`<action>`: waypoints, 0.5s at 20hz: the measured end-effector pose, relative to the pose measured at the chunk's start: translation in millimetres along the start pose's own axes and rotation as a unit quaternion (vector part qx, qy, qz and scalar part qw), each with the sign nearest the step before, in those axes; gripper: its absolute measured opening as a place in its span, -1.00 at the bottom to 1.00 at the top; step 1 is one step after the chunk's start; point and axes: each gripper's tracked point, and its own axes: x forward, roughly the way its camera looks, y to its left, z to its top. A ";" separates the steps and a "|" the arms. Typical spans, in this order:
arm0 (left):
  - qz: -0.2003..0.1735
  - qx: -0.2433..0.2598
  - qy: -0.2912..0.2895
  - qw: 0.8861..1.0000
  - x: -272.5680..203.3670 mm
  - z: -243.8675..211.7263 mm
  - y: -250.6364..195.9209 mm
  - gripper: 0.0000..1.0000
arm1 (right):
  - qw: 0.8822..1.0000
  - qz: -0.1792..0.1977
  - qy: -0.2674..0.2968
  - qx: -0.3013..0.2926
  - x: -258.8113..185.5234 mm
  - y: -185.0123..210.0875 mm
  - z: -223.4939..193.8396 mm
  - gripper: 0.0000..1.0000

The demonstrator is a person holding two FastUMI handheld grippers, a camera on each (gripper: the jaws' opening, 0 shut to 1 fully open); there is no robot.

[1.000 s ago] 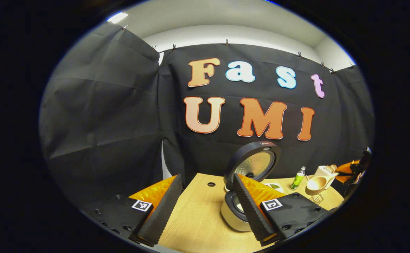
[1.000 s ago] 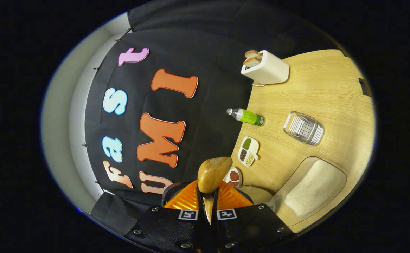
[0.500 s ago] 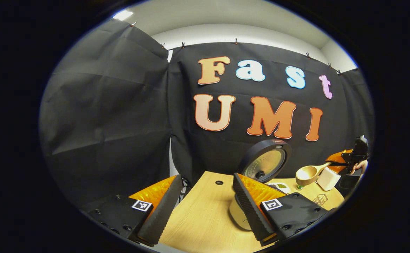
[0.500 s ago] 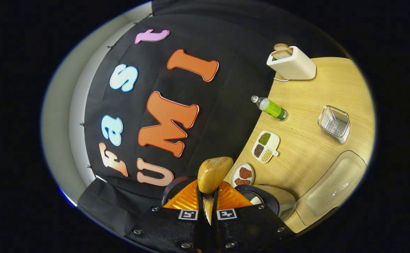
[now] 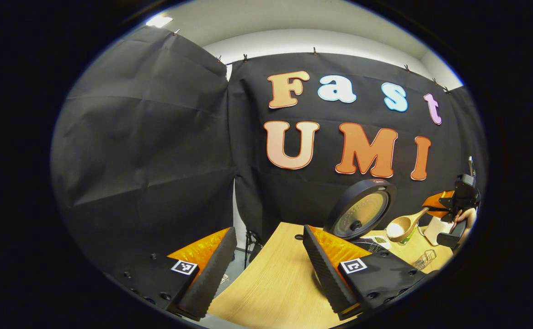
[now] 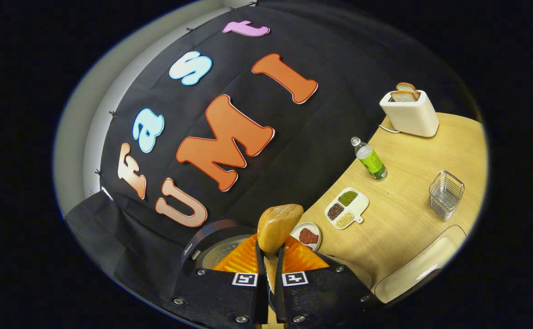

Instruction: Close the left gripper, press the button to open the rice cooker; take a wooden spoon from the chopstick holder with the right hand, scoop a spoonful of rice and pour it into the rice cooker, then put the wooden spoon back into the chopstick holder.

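My right gripper (image 6: 269, 267) has its jaws pinched on the wooden spoon (image 6: 278, 221), a smooth, rounded bowl of honey-brown grain. In the left gripper view the spoon (image 5: 402, 226) carries a white mound of rice, held beside the rice cooker (image 5: 361, 214), whose round dark lid stands open with a metallic inner face. My left gripper (image 5: 266, 269) hangs with jaws spread over the pale wood-grain counter (image 5: 271, 288). A wire-mesh chopstick holder (image 6: 445, 194) stands empty on the counter.
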 end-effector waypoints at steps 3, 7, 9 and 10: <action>0.008 0.000 0.001 1.000 1.7 -0.9 6.9 0.89 | 1.000 -0.002 -0.007 -0.028 3.4 4.6 0.7 -0.89; 0.013 0.000 0.003 1.000 4.1 -4.8 12.4 0.89 | 0.998 -0.003 -0.013 -0.062 3.8 7.3 -1.2 -0.89; 0.013 0.000 0.003 1.000 4.6 -3.6 13.2 0.89 | 0.997 -0.002 -0.015 -0.077 3.3 9.2 -1.9 -0.89; 0.013 0.001 0.003 1.000 4.8 -2.7 13.1 0.89 | 0.996 -0.002 -0.017 -0.088 2.5 10.4 -2.8 -0.89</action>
